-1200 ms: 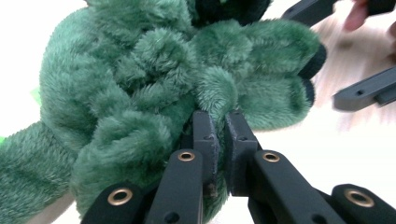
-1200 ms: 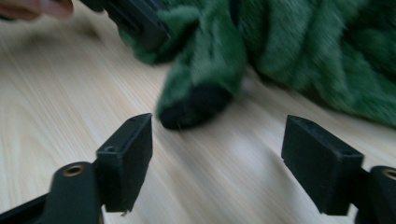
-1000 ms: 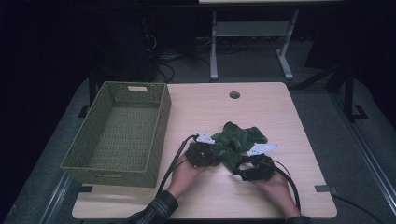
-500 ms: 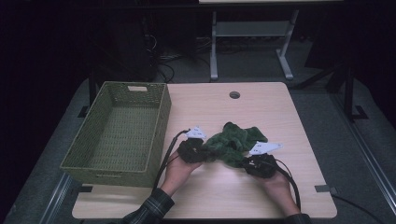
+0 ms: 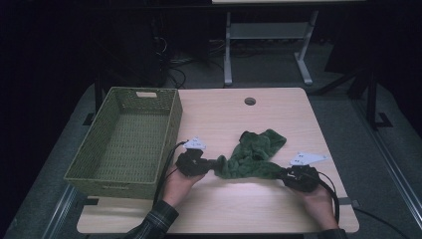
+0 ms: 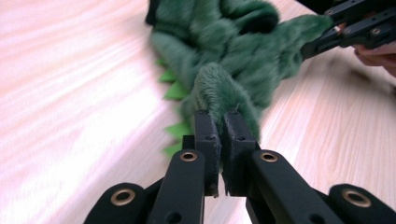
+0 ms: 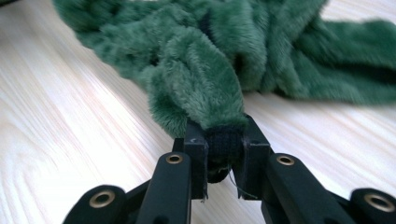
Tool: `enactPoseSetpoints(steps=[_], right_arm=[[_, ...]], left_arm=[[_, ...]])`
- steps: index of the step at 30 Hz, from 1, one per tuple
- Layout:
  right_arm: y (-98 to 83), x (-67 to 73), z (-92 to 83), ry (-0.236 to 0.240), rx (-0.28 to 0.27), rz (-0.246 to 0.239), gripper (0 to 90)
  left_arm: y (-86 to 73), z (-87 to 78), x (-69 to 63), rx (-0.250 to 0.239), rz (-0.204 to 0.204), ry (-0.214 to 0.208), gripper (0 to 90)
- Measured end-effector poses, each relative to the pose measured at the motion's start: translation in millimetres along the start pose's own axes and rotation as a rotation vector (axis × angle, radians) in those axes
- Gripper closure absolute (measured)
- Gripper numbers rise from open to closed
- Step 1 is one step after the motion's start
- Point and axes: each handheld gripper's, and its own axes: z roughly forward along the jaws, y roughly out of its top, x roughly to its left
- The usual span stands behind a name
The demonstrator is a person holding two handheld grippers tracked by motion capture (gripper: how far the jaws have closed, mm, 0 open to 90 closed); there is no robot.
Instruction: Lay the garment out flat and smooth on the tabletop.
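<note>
My left gripper (image 6: 219,122) is clamped on a fuzzy fold of the green plush garment (image 5: 251,155), the pads pinching the pile tight between them. My right gripper (image 7: 224,140) has just been closing and now grips the garment's dark knitted cuff (image 7: 223,145), which sits squeezed between the jaws. In the high view my left gripper (image 5: 211,163) and right gripper (image 5: 282,174) hold the two near ends, and the garment stretches between them across the near middle of the wooden table (image 5: 239,204), its far end lying toward the table's centre. Light green felt spikes (image 6: 176,91) stick out along one edge. Farther left, the woven green basket (image 5: 171,127) stands on the table's left side.
</note>
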Motion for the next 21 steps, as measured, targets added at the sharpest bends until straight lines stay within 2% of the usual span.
enactPoseSetpoints(steps=[4, 5, 8, 10, 13, 16, 19, 20, 21], right_arm=[[-7.2, -7.1, -4.7, -0.011, 0.018, 0.012, 77.1], [-8.8, -8.6, -5.8, -0.014, 0.022, 0.016, 77.1], [-14.6, -13.0, -8.4, -0.018, 0.045, 0.035, 75.9], [-15.4, -14.2, -7.4, -0.026, 0.051, 0.043, 69.9], [-13.8, -15.7, -10.6, -0.044, 0.034, 0.044, 57.3], [-11.3, -17.0, -18.3, -0.054, -0.004, 0.056, 50.8], [-6.7, -13.6, -30.4, -0.075, -0.054, 0.048, 52.7], [-6.7, -13.6, -30.4, -0.075, -0.054, 0.048, 52.7], [-5.3, -11.9, -33.4, -0.071, -0.069, 0.046, 56.8]], left_arm=[[-6.2, 5.0, -0.3, 0.059, 0.006, 0.03, 86.1], [-7.8, 7.7, 0.2, 0.065, -0.003, 0.027, 86.1], [-9.6, 12.4, 1.3, 0.075, 0.002, 0.026, 82.0], [-8.3, 11.6, 0.0, 0.084, 0.025, 0.042, 79.6], [-3.3, 4.6, -2.0, 0.035, 0.004, 0.033, 71.7], [3.9, -4.2, -4.4, -0.008, -0.002, 0.017, 70.0], [10.8, -10.8, -11.6, -0.028, 0.015, 0.011, 72.8], [12.9, -12.4, -14.3, -0.035, 0.021, -0.001, 72.8], [14.8, -13.2, -17.2, -0.04, 0.031, -0.013, 76.1]])
